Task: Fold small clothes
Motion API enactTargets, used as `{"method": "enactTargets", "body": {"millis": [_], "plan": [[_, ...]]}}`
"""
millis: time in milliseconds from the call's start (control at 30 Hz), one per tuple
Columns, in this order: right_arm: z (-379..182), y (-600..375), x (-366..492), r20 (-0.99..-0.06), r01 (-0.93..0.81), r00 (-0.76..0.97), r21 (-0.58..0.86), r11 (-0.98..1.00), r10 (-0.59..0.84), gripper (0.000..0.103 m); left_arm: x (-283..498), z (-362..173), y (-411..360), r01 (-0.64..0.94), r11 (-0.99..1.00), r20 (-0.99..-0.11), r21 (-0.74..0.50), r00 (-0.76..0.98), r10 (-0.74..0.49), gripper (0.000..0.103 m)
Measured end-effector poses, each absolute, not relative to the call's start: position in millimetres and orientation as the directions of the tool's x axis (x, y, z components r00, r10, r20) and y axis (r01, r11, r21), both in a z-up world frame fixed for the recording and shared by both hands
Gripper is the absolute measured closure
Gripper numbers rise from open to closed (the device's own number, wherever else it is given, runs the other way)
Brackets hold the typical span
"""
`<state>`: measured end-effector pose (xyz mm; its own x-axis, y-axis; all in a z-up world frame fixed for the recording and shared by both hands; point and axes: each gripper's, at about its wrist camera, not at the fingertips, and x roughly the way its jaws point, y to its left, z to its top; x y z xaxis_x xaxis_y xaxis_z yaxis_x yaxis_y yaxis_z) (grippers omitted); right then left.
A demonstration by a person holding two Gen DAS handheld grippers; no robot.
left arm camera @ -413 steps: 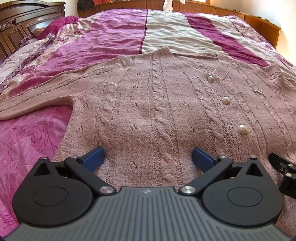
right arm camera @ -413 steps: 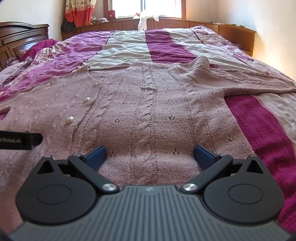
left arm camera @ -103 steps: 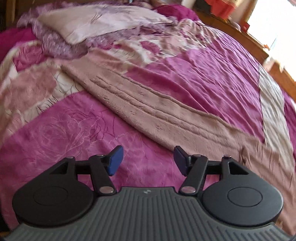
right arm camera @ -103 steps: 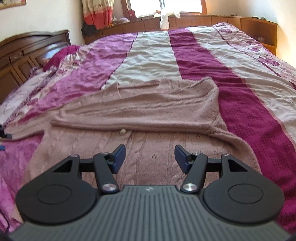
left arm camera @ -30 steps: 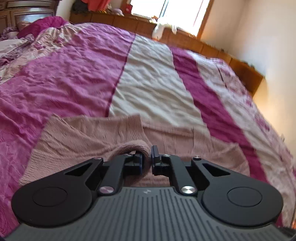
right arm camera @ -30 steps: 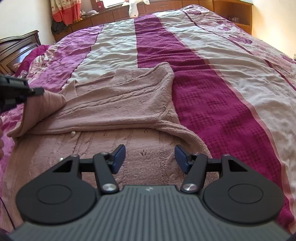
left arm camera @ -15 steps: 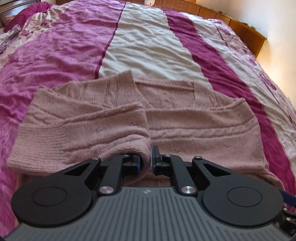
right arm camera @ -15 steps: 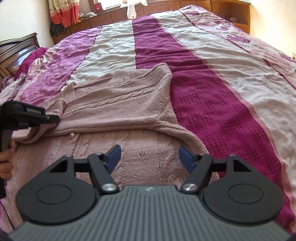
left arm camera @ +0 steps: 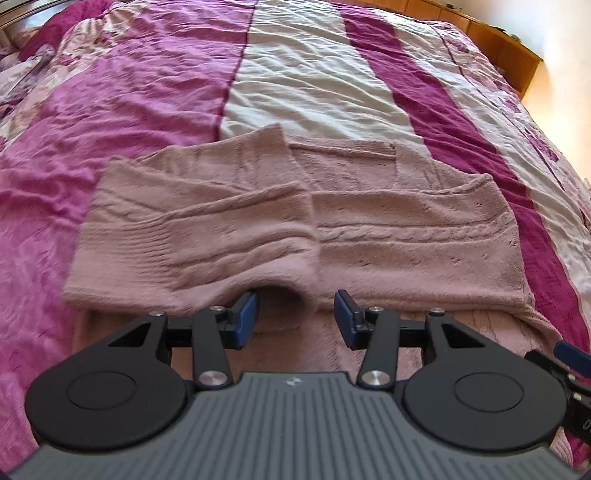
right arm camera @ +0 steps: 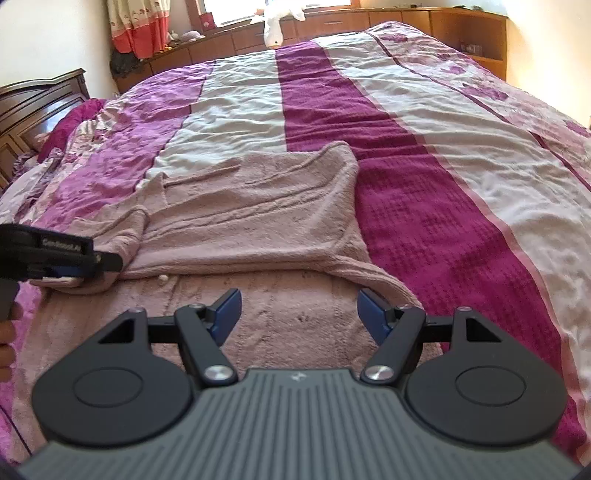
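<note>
Cardigan (left arm camera: 369,229) lies sleeves-folded on bedspread (left arm camera: 314,85); left gripper (left arm camera: 295,314) jaws opening off its cuff, right gripper (right arm camera: 299,310) spread empty.

Wide bed (right arm camera: 424,155) under striped magenta-and-cream cover; dark wooden headboard (right arm camera: 33,110) left; bright window (right arm camera: 277,3), flowered curtain (right arm camera: 136,26), low wooden cabinets (right arm camera: 406,18), possibly drawers.
</note>
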<state>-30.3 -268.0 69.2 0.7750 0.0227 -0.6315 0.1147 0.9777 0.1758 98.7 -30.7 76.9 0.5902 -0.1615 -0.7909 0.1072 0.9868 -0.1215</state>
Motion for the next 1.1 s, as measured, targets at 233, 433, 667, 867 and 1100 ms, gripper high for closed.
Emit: {"method": "enactTargets", "body": {"millis": [233, 433, 667, 867, 1100], "plan": [[80.5, -245.1, -22.0, -0.614, 0.045, 0.786, 0.167, 0.985, 0.068, 0.032, 75.3, 86.5, 13.5, 0.025, 0.995, -0.804, -0.1, 0.587, -0.096, 0.05], [95.7, -209.2, -5.3, -0.604, -0.057, 0.785, 0.154, 0.986, 0.14, 0.032, 57.4, 82.8, 68.5, -0.094, 0.99, -0.818, -0.105, 0.575, -0.032, 0.05], [112.7, -150.0, 23.5, -0.6, -0.207, 0.764, 0.121, 0.971, 0.238, 0.032, 41.8, 72.4, 114.7, -0.196, 0.975, -0.835, -0.1, 0.549, 0.025, 0.05], [109.1, -94.4, 45.1, -0.628, -0.333, 0.707, 0.112, 0.936, 0.326, 0.032, 31.9, 61.6, 135.7, -0.226, 0.969, -0.854, -0.096, 0.519, 0.037, 0.05], [92.0, -40.7, 66.0, -0.668, -0.457, 0.633, 0.087, 0.885, 0.392, 0.032, 25.3, 51.7, 148.2, -0.235, 0.968, -0.865, -0.089, 0.5, 0.042, 0.05]]}}
